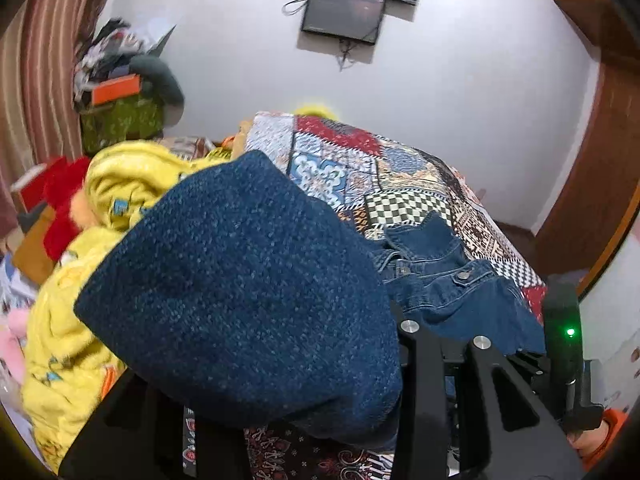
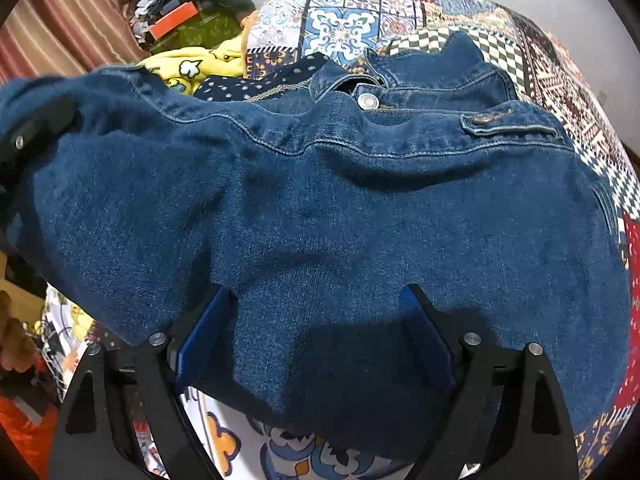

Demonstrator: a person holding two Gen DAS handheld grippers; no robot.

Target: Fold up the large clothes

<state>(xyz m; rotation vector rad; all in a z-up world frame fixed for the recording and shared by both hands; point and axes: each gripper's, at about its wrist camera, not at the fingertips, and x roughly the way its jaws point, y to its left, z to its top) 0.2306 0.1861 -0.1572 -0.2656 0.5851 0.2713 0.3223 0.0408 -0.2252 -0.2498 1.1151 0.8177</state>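
Observation:
A dark blue denim jacket [image 2: 360, 208] lies on the patchwork bedspread [image 2: 520, 48], collar and metal buttons toward the far side. My right gripper [image 2: 316, 328] is open, its blue pads [image 2: 200, 340] spread over the jacket's near hem. In the left wrist view a lifted fold of the jacket [image 1: 248, 300] drapes over my left gripper [image 1: 360, 360] and hides its fingertips; the jacket's left side rises toward that gripper, which shows at the left edge of the right wrist view [image 2: 28, 136]. The rest of the jacket [image 1: 452, 292] lies flat beyond.
A yellow blanket [image 1: 80, 320] and red fabric [image 1: 64, 200] are heaped left of the jacket. A green box with clutter [image 1: 120, 120] stands by the striped curtain. A wooden door [image 1: 592, 184] is at right. A screen [image 1: 344, 16] hangs on the wall.

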